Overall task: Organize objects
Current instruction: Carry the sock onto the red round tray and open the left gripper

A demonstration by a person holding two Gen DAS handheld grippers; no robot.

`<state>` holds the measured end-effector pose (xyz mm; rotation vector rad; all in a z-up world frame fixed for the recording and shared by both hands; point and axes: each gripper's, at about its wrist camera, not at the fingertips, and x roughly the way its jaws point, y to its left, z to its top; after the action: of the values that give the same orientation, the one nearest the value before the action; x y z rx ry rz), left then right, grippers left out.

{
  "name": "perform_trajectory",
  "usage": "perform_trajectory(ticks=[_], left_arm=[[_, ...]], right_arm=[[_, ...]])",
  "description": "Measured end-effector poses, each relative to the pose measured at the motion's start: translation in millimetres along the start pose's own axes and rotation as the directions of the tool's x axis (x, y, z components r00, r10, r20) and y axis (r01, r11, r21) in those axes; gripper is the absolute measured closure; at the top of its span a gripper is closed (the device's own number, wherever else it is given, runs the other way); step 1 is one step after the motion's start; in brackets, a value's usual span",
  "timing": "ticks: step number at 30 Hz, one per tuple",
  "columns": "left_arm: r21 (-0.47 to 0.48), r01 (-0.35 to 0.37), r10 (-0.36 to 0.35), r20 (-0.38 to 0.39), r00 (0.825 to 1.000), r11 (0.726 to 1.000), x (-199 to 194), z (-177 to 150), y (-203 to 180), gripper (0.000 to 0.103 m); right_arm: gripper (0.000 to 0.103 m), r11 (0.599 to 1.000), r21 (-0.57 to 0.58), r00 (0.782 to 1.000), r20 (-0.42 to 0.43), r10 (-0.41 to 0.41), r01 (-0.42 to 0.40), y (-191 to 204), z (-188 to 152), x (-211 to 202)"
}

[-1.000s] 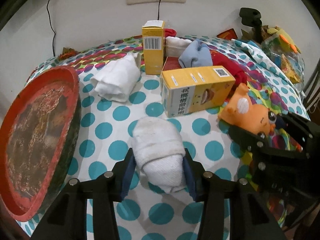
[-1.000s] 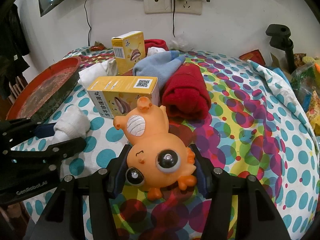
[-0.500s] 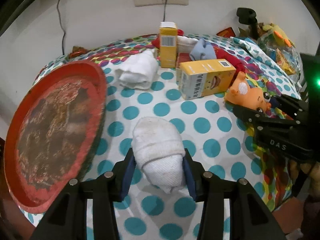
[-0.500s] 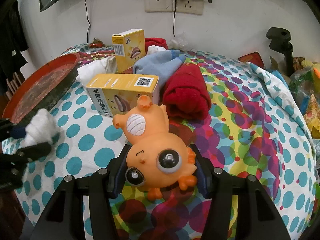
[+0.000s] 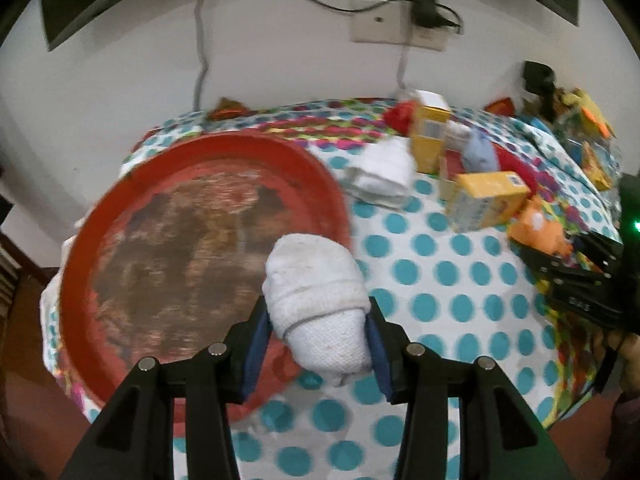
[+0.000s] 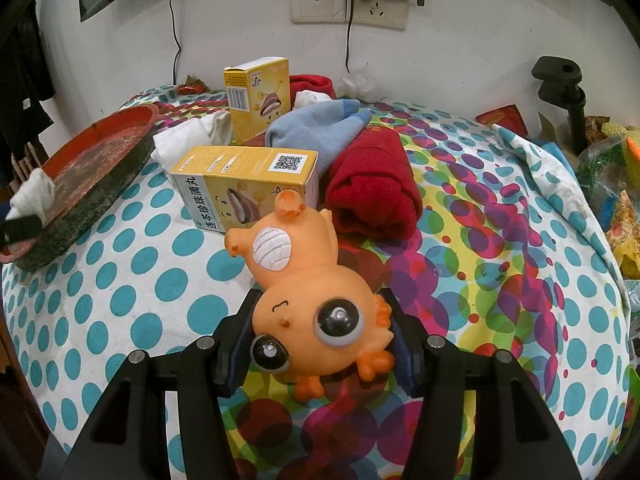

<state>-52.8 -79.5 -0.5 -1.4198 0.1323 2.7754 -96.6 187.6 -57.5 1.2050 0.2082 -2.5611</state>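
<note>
Left wrist fisheye close above the red tray [image 5: 132,208], facing the wall at 12 o'clock, right wrist fisheye low over the dotted worktop [image 6: 120,280], both sharing the lying yellow box [image 5: 486,204] [image 6: 248,184], tray at 9 o'clock.

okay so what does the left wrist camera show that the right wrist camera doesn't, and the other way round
Only the left wrist view shows the left gripper shut on the rolled white sock and the red tray's worn inner face.

Only the right wrist view shows the right gripper shut on the orange toy's head, and the lying box's printed front.

Both show the tray, sock, toy, two yellow boxes, red cloth and dotted tablecloth.
</note>
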Motion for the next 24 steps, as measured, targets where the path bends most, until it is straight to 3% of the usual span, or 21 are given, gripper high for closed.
perform_trajectory(ticks=[7, 24], left_arm=[[-0.066, -0.078, 0.076, -0.024, 0.997, 0.995, 6.5, -3.9, 46.6, 0.057], [-0.229, -0.168, 0.142, -0.127, 0.982, 0.959, 38.8, -21.7, 160.7, 0.057]], right_arm=[[0.048, 1.000, 0.000, 1.000, 0.000, -0.001, 0.001, 0.5, 0.1, 0.1], [0.045, 1.000, 0.003, 1.000, -0.003, -0.014, 0.014, -2.3, 0.0, 0.7]])
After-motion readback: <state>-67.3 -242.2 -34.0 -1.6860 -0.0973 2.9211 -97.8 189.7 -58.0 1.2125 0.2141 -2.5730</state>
